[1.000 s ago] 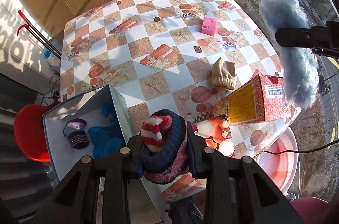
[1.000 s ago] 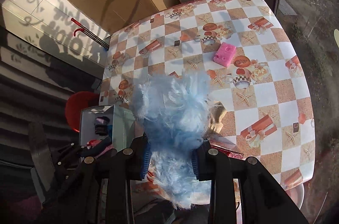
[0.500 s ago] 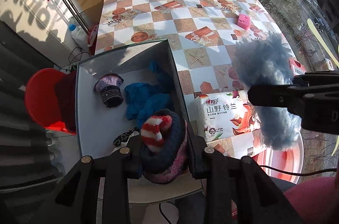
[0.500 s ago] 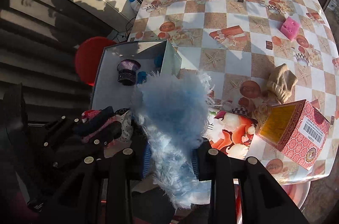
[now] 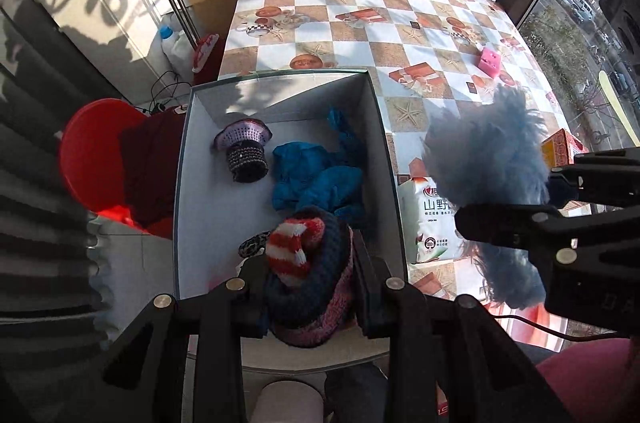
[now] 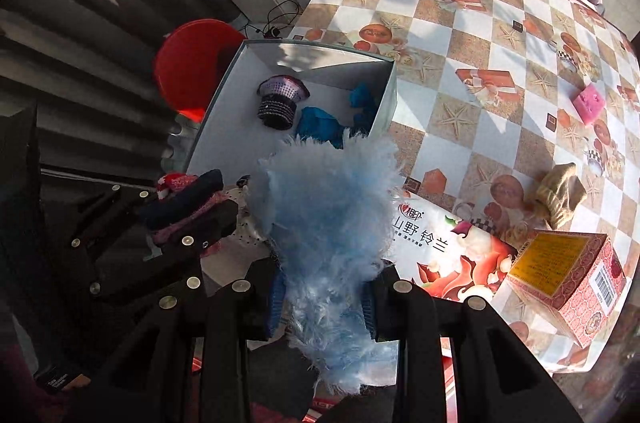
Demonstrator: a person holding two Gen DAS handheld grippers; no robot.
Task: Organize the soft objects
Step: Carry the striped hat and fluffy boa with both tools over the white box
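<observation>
Left gripper (image 5: 310,279): jaws clamped on a rolled knitted bundle (image 5: 308,263), dark blue and pink with a red-and-white striped end. The bundle is squeezed in at the middle, which suits a soft roll that would otherwise unfurl. It hangs over the near end of the open white box (image 5: 182,191), so a release here would probably drop it inside rather than on the rim.

Right gripper (image 6: 324,297): jaws closed on a fluffy light-blue item (image 6: 328,219), gripped low on its length so the pile spreads freely above the fingers. In the right wrist view it sits beside the box's near right corner, above the printed tissue pack (image 6: 440,247), not yet over the opening. I judge it is held back so the left hand can deposit first.

Inside the box: a purple and black crocheted hat (image 5: 244,155) and a crumpled blue cloth (image 5: 316,175) lie on the floor, with a spotted fabric scrap (image 5: 252,243) near the bundle. Floor space shows along the left wall.

On the checked tablecloth (image 6: 460,35) to the right of the box lies the tissue pack, with a red patterned carton (image 6: 568,271) beside it. A beige knitted piece (image 6: 560,193) lies behind the carton, apparently not yet sorted. A pink block (image 6: 588,103) sits farther out.
</observation>
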